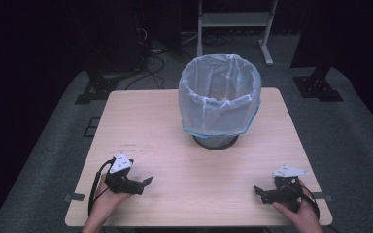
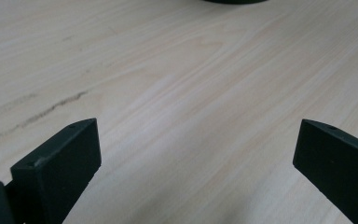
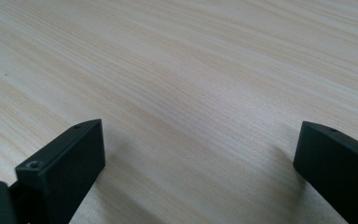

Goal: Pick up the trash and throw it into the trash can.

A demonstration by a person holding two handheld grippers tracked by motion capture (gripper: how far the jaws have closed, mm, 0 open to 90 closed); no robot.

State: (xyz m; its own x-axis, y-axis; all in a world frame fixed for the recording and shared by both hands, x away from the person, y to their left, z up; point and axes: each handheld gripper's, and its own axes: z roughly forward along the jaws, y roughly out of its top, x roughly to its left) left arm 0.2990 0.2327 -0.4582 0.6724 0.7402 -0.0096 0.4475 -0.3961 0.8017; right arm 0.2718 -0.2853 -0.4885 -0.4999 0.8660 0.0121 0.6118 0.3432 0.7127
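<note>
- Both claws are held low over the near part of the desk [image 1: 141, 121], the left claw [image 1: 144, 183] at the near left and the right claw [image 1: 258, 191] at the near right, each with its jaws spread wide and nothing between them.
- Bare wood grain is seen between the jaws in both gripper views; nothing is touched.
- A waste bin [image 1: 219, 97] lined with a pale plastic bag [image 1: 209, 109] is stood upright at the far middle of the desk, well apart from both claws.
- Its long axis is judged vertical, with the open mouth pointed straight up and the dark base [image 1: 215, 141] set flat on the desk.
- A one-sided push high on the rim could tip the bin, since the base appears narrower than the mouth.
- The thin liner could be snagged or pulled off the rim if pinched by a jaw.
- The trailing cables could be caught on the near edge of the desk during a reach.
</note>
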